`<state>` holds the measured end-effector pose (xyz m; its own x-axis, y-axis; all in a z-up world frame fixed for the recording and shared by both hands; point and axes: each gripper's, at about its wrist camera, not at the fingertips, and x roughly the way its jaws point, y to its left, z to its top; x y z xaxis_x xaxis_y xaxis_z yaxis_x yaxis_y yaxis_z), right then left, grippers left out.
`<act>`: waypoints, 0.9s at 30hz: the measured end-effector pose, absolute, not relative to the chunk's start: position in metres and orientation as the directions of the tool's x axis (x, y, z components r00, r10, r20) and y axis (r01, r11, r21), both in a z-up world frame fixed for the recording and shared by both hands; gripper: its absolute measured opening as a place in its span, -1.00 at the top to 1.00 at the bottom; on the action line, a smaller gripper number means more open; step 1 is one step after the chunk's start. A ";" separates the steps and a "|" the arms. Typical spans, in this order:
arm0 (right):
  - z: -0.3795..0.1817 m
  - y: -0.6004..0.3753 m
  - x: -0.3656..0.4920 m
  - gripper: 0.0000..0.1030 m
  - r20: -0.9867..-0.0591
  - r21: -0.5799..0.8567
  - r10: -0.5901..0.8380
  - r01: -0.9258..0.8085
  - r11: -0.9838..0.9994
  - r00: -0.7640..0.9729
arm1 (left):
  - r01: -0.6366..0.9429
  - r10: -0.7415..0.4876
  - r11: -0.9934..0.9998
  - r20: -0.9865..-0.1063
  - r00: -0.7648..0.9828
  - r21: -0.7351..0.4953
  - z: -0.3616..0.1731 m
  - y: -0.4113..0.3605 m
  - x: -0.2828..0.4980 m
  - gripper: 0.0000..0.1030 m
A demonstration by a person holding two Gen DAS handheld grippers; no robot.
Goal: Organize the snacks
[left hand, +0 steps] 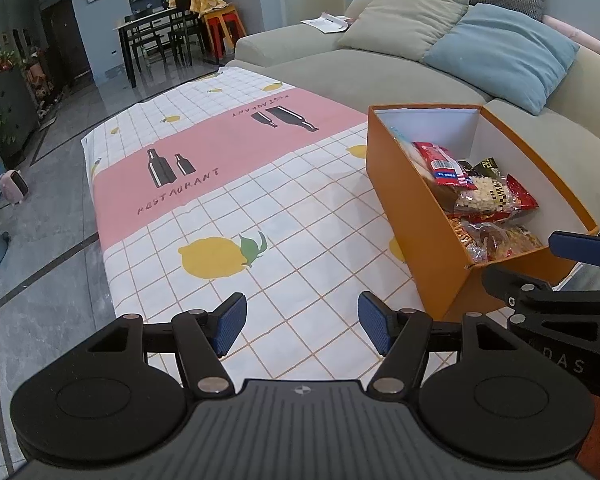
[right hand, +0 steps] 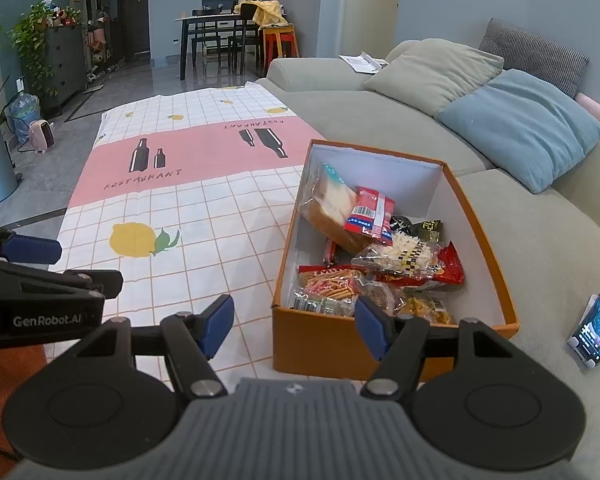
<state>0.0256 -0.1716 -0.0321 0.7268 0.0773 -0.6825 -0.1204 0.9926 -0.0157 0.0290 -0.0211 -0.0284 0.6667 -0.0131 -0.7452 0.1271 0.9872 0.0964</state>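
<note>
Orange cardboard box (right hand: pixel 384 340) sits at about one o'clock from my right gripper (right hand: pixel 296 326), on the checked lemon-print cloth (right hand: pixel 188 216) beside the sofa (right hand: pixel 380 128). Snack packets fill it: a bread loaf bag (right hand: pixel 330 210) at the far end, a red packet (right hand: pixel 370 212) leaning on it, a popcorn bag (right hand: pixel 400 250) and a bag of stick crackers (right hand: pixel 334 282) nearer me. My right jaws stand well apart with nothing between them; my left gripper (left hand: pixel 302 326), at nine o'clock of the box, is likewise parted and empty. No packets lie on the cloth, so I judge the sorting happens inside the box. I would reach in from above, take one top packet by a flat edge, and avoid crushing the bread.
</note>
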 end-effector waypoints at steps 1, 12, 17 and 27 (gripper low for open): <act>-0.033 -0.172 0.026 -0.28 -0.682 -0.016 0.078 -0.121 0.992 0.727 | 0.127 -0.013 0.987 -0.744 0.668 0.097 -0.028 -0.021 0.029 -0.47; -0.036 -0.173 0.027 -0.28 -0.688 -0.019 0.076 -0.123 0.992 0.722 | 0.124 -0.017 0.988 -0.750 0.661 0.087 -0.028 -0.021 0.029 -0.47; -0.039 -0.174 0.028 -0.29 -0.695 -0.021 0.073 -0.122 0.992 0.715 | 0.115 -0.015 0.990 -0.754 0.657 0.081 -0.029 -0.019 0.030 -0.47; -0.041 -0.173 0.028 -0.29 -0.699 -0.029 0.070 -0.126 0.992 0.712 | 0.094 0.007 0.991 -0.749 0.662 0.092 -0.029 -0.016 0.029 -0.47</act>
